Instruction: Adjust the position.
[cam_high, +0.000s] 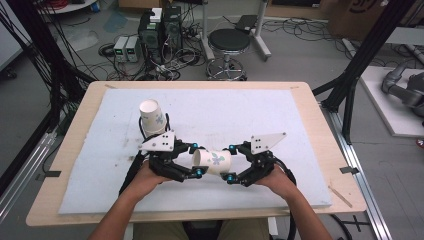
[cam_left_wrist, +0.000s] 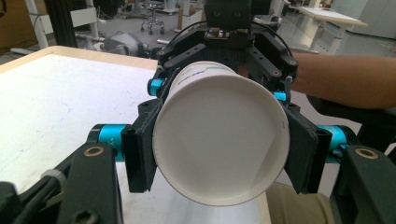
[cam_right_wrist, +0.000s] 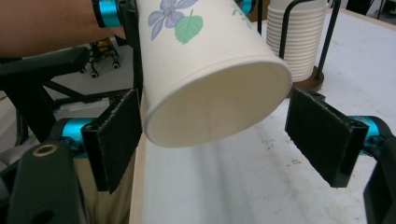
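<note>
Overhead view; two close, facing gripper views

One loose paper cup (cam_high: 212, 161); one cup stack (cam_high: 153, 116); two claws.

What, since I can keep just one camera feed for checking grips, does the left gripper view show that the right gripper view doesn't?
Left gripper view: the left gripper clamped on the paper cup, both pads pressed against its wall. Right gripper view: the right gripper open, with the pad at picture right clear of the cup, plus the cup's flower print and a stack of paper cups in a wire holder. Both: the same cup held level over the white mat, the opposite gripper behind it, and a bare forearm.
</note>
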